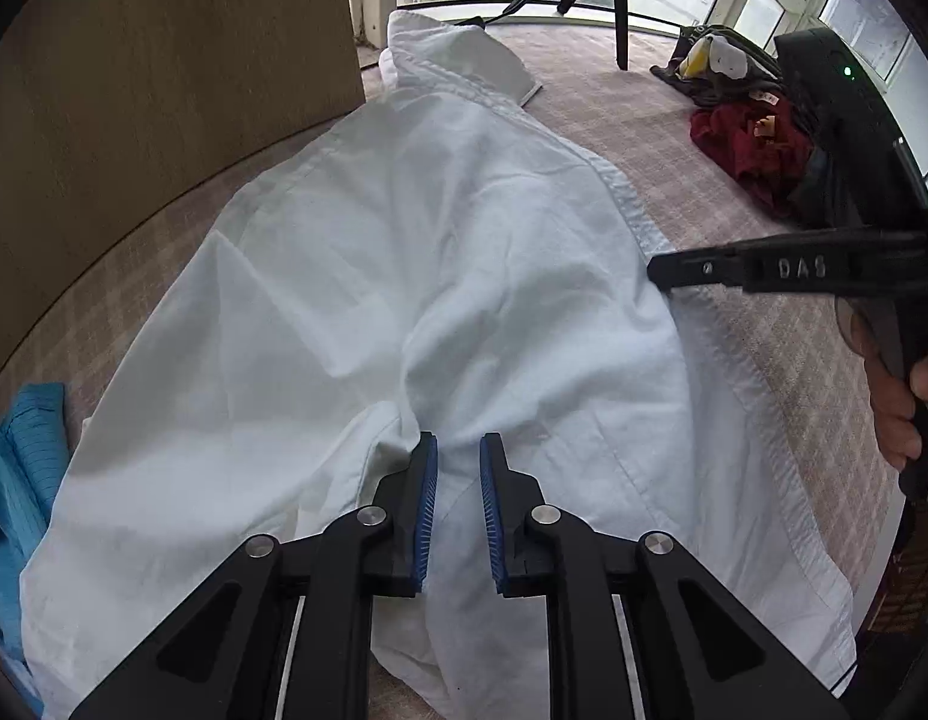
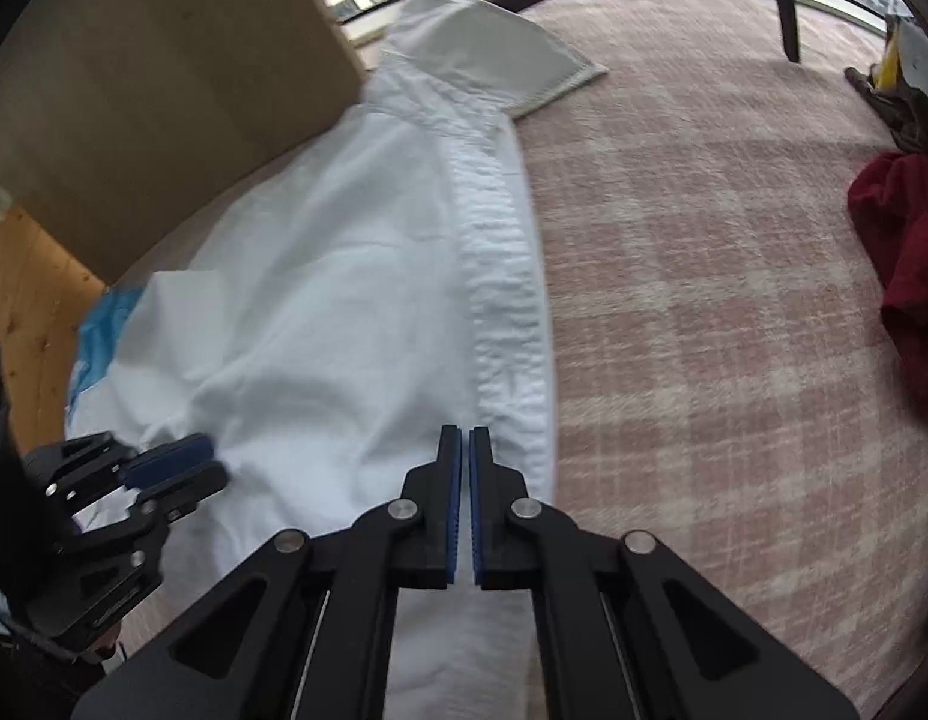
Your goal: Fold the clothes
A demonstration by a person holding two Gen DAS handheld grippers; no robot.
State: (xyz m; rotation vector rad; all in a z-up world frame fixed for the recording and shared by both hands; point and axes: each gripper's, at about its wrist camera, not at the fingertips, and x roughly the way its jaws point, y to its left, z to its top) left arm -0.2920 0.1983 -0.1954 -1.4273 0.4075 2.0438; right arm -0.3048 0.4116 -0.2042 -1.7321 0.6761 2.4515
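Left wrist view looks down on a white shirt (image 1: 404, 276) spread over a pink plaid surface (image 1: 614, 108), collar toward the windows. The left gripper (image 1: 458, 450) hangs just above the rumpled middle of the cloth, its blue-padded jaws a little apart with nothing between them. The right gripper (image 2: 469, 438) sits at the shirt's buttoned edge, jaws nearly together; whether any fabric is pinched there I cannot tell. A hand (image 1: 902, 402) holds its handle at the right. A brown board (image 1: 164, 60) stands close along the shirt's far side. Blue cloth (image 1: 26, 456) lies tucked at the shirt's near left corner. Well off to the right, a dark red garment (image 1: 746, 144) is heaped near a black tripod leg (image 1: 620, 12).
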